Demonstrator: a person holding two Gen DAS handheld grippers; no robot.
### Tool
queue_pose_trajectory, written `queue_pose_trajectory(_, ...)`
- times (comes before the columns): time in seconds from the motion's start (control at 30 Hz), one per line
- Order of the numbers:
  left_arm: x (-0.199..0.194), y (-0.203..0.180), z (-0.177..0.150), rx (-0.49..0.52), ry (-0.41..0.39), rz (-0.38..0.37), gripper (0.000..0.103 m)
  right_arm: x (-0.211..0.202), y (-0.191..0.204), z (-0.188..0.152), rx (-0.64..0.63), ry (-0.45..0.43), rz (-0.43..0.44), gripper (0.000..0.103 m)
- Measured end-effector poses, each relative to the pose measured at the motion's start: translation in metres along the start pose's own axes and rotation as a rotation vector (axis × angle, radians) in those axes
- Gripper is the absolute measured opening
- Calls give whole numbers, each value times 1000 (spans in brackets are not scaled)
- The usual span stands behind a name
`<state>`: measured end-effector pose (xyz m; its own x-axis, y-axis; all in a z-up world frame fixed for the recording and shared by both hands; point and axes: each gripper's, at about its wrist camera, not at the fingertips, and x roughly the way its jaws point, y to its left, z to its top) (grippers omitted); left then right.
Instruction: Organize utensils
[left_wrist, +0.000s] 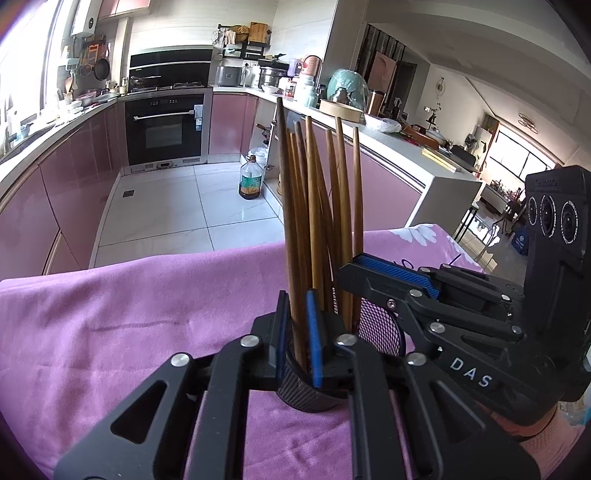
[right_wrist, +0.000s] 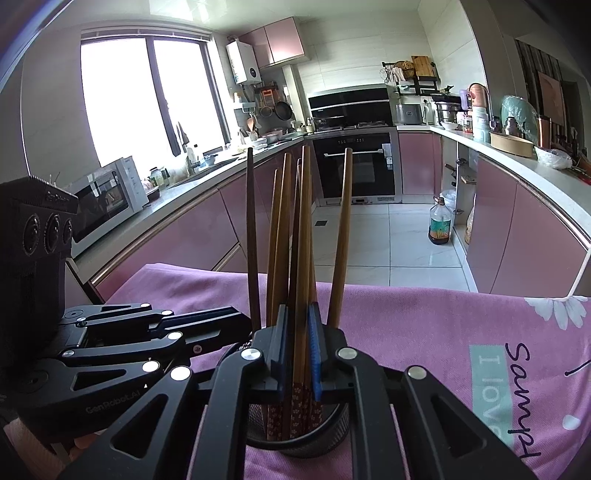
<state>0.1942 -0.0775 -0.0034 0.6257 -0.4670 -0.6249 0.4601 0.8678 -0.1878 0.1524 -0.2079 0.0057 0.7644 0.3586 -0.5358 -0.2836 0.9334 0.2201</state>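
**Both grippers at the chopstick cup**

The left gripper (left_wrist: 297, 301) reached over the rim of a round black mesh cup (left_wrist: 306, 400). Its blue-padded jaws were only slightly parted, with a dark brown chopstick standing between them. A thin gap showed beside the stick, so the pads did not seem to pinch it.

The right gripper (right_wrist: 297, 312) came in from the other side of the same cup. Its jaws were just as narrow, around two or three sticks. Those sticks nearly filled the space, and I could not tell whether the pads pressed on them or merely flanked them. The two grippers sat close together, almost at right angles, each seen side-on by the other's camera.

The long brown wooden chopsticks (left_wrist: 317, 192) stood upright in the cup as a loose bundle, fanning apart towards their thin tips. One stick was darker than the rest. The right wrist view showed red patterned ends (right_wrist: 295, 406) pointing down inside the cup.

The cup stood on a purple cloth (left_wrist: 129, 325) spread over the work surface. White daisies and dark lettering were printed on the cloth to the right.

Beyond the cloth lay a white tiled kitchen floor. A large plastic bottle of amber oil (left_wrist: 252, 179) stood on it near an open cabinet. Pink glossy cabinets ran along both walls to a black built-in oven (left_wrist: 164, 127). A white microwave (right_wrist: 107, 199) sat on the counter under a bright window.
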Motion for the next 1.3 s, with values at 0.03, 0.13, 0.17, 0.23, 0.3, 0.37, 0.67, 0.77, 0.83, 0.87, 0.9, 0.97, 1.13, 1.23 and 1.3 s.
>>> queue_pose_trajectory(0.03, -2, 1, -2, -6, -9, 8, 21, -2, 0, -1, -1, -5, -6, 18)
queue_pose_trajectory(0.13, -9, 5, -10, -21, -42, 35, 34, -8, -1, -4, -7, -14, -14, 25)
queue_pose_trajectory(0.17, -14, 7, -13, -27, -60, 52, 36, -12, 0, -6, -10, -21, -20, 33)
queue_pose_trajectory(0.23, -24, 11, -17, -41, -98, 72, 54, -20, 2, -10, -26, -43, -42, 44)
queue_pose_trajectory(0.3, -37, 14, -24, -46, -144, 105, 66, -28, 4, -16, -43, -61, -56, 61)
queue_pose_trajectory(0.37, -50, 15, -32, -50, -192, 141, 84, -35, 6, -22, -57, -82, -79, 72)
queue_pose_trajectory(0.67, -103, 16, -76, -28, -341, 271, 97, -74, 24, -56, -105, -196, -180, 96)
queue_pose_trajectory(0.77, -117, 18, -88, -39, -369, 290, 97, -86, 29, -63, -108, -236, -208, 96)
queue_pose_trajectory(0.83, -128, 13, -99, -41, -399, 309, 97, -92, 32, -68, -104, -251, -214, 96)
queue_pose_trajectory(0.87, -132, 12, -102, -42, -412, 314, 97, -93, 32, -68, -100, -255, -211, 96)
queue_pose_trajectory(0.9, -137, 12, -106, -43, -421, 319, 97, -96, 34, -71, -95, -260, -209, 96)
queue_pose_trajectory(0.97, -146, 10, -114, -44, -449, 336, 97, -98, 39, -75, -91, -271, -212, 96)
queue_pose_trajectory(1.13, -164, 8, -128, -43, -489, 363, 97, -108, 48, -86, -88, -315, -236, 96)
queue_pose_trajectory(1.23, -173, 4, -132, -41, -510, 375, 97, -113, 54, -89, -95, -334, -252, 96)
queue_pose_trajectory(1.3, -177, 4, -135, -42, -520, 381, 97, -116, 55, -92, -91, -352, -261, 96)
